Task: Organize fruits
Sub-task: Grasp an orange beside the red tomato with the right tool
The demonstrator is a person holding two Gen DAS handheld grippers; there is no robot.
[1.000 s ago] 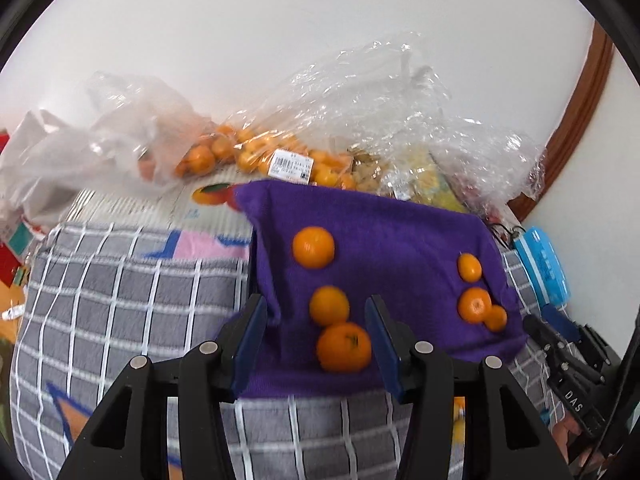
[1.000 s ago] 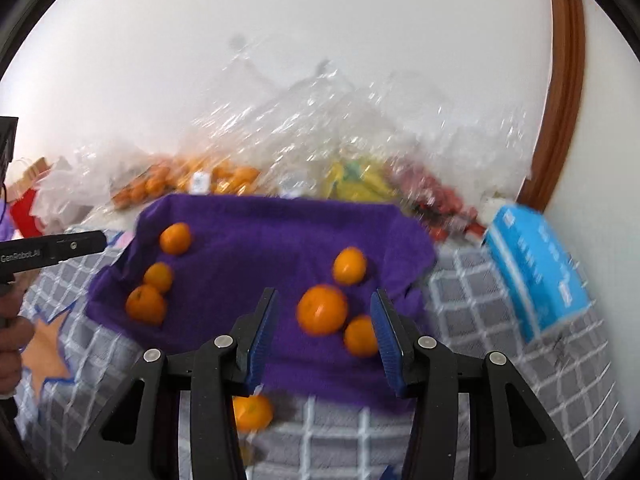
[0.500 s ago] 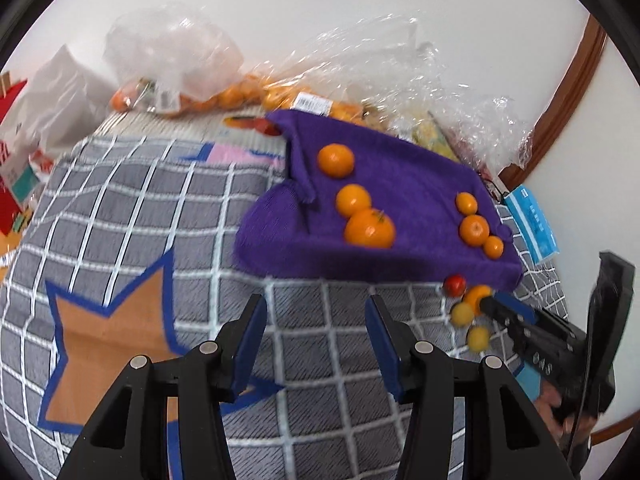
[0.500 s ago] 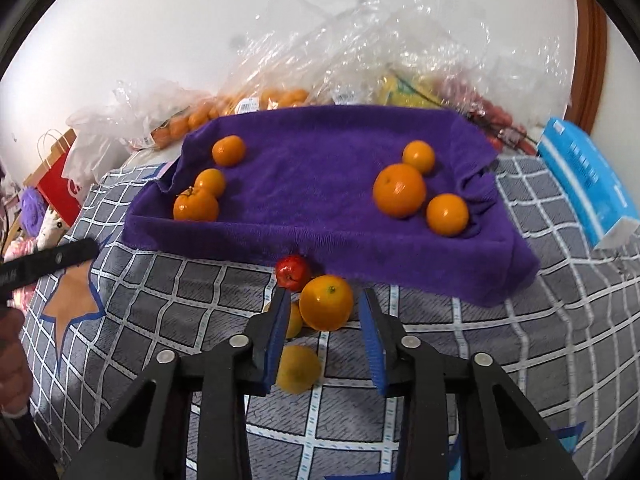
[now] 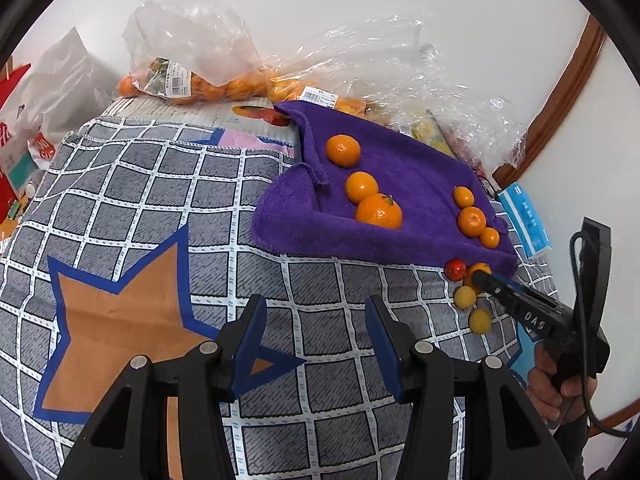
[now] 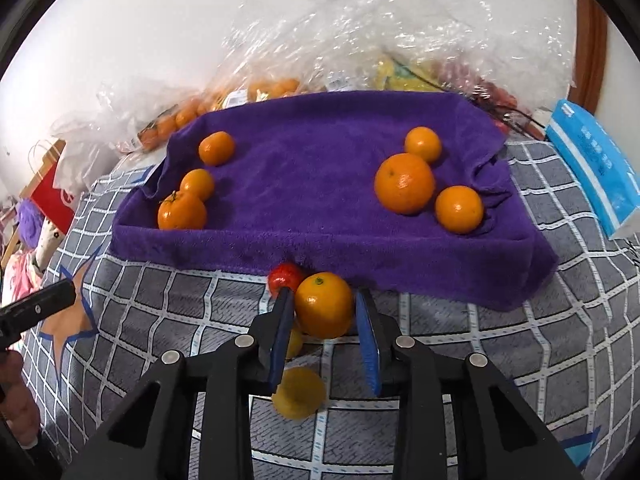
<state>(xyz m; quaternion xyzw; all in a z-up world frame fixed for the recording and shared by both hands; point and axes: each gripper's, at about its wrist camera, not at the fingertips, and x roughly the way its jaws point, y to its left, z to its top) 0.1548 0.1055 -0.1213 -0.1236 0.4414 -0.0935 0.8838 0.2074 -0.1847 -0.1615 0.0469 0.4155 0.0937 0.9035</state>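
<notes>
A: Why does the right gripper (image 6: 324, 320) sit so low?
B: Its fingers are clamped on the orange (image 6: 324, 305) at the purple towel's (image 6: 320, 184) six o'clock edge, probably bound for the sorted groups on top.
A: And the left gripper (image 5: 316, 340)?
B: Part-open, holding nothing, above the checked cloth (image 5: 160, 200), leaving room.

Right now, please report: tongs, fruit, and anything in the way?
Right tongs shut on orange in front of purple towel. Left tongs open, empty. Red fruit touches the orange.
</notes>
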